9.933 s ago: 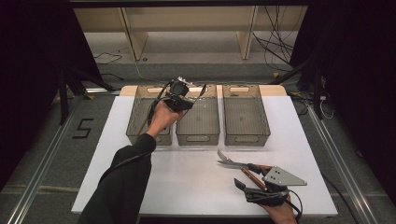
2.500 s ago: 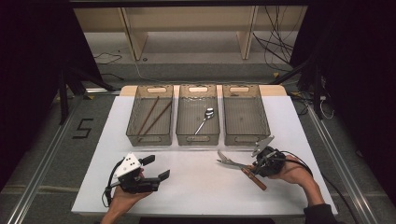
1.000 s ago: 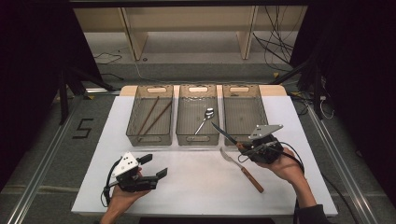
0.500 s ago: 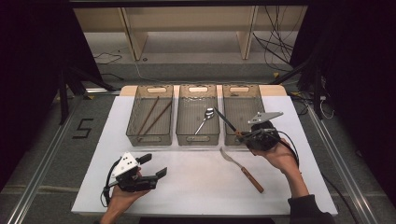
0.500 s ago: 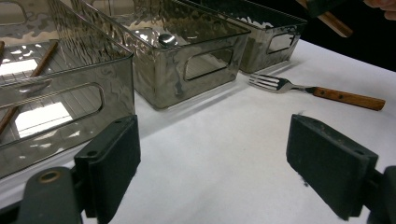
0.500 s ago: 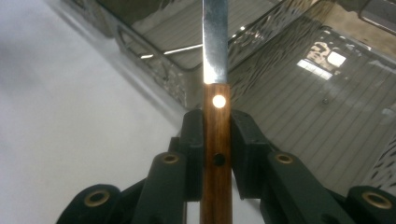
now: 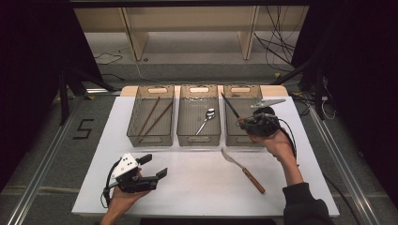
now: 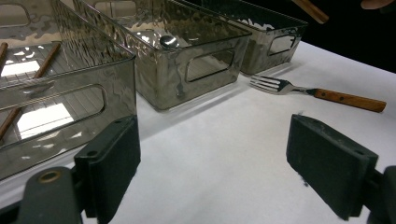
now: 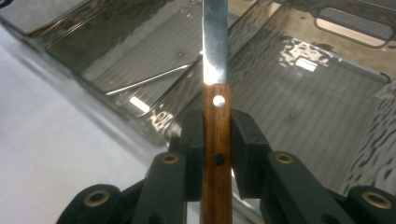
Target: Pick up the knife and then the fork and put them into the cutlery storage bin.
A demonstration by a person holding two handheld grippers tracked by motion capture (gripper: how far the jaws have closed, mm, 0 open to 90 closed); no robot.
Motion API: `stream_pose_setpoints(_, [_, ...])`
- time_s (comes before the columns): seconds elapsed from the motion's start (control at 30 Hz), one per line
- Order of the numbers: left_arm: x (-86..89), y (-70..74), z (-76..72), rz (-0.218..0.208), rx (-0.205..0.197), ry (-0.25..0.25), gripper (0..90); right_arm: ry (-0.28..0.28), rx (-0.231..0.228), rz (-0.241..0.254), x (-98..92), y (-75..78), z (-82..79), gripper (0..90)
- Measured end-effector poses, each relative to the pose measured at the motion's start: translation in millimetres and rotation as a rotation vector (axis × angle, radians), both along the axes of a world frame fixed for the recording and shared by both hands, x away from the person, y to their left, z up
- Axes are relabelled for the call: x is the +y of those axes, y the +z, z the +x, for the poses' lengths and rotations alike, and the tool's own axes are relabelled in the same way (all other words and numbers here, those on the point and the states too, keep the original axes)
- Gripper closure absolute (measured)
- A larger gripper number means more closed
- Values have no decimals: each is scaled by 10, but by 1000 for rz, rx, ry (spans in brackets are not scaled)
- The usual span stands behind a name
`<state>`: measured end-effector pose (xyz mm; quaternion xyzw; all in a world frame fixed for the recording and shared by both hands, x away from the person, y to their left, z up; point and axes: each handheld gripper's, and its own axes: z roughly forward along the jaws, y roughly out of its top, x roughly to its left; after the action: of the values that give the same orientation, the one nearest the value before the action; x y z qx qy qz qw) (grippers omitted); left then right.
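Knife gripped over the right-hand bin

My right hand-held gripper (image 7: pixel 244 122) clamps the wooden handle of a steel-bladed knife (image 9: pixel 215 93), held above the clear smoky plastic bin (image 7: pixel 241 138) nearest the bench's right edge, blade pointing toward the far edge. My left hand-held gripper (image 7: pixel 152 166) rests near the front left corner, jaws apart and empty. A wooden-handled fork (image 7: pixel 243 169) lies on the white bench (image 7: pixel 197 187) in front of the bins.
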<state>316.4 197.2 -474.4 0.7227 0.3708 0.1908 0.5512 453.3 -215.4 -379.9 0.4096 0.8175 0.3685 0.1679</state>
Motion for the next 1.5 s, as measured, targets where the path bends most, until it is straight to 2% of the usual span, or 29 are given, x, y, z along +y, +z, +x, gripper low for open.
stream_pose_setpoints(0.27, [4, -1, -1, -2, -2, 3, 172, -81, 13, 24, -8, 32, 199, 767])
stream_pose_setpoints(0.6, [11, 3, -2, 1, -7, 2, 172, -139, 29, 31, 36, 46, 388, 767])
stream_pose_setpoints(0.8, [15, 4, -4, 0, -8, 2, 172, -172, 56, 33, 54, -17, 499, 767])
stream_pose_setpoints(1.17, [9, 4, -6, -2, -7, 0, 172, -222, 90, 25, 45, -126, 599, 766])
stream_pose_setpoints(1.5, [8, 3, -7, -1, -7, 0, 173, -240, 112, 10, 55, -191, 642, 766])
